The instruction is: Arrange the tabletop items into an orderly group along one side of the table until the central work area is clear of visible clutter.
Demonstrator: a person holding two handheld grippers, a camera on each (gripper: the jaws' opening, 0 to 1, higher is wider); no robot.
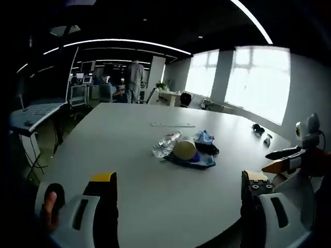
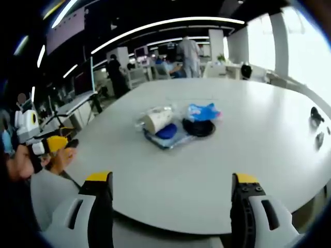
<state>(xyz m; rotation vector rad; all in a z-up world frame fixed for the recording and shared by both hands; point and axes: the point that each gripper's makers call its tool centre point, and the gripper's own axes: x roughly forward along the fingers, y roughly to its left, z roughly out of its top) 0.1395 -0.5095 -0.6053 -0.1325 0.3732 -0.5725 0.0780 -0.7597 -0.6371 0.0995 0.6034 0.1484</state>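
Both the left gripper (image 1: 178, 194) and right gripper (image 2: 170, 194) hang spread and empty (nothing touched yet) as bottle (image 1: 166, 143), cup (image 2: 158, 120) and cloths clutter mid-table (image 2: 258, 134).

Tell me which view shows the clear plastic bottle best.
The left gripper view: the plastic bottle lies on its side on the table, its whole length visible beside the paper cup. In the right gripper view it is a partly hidden clear shape behind the cup.
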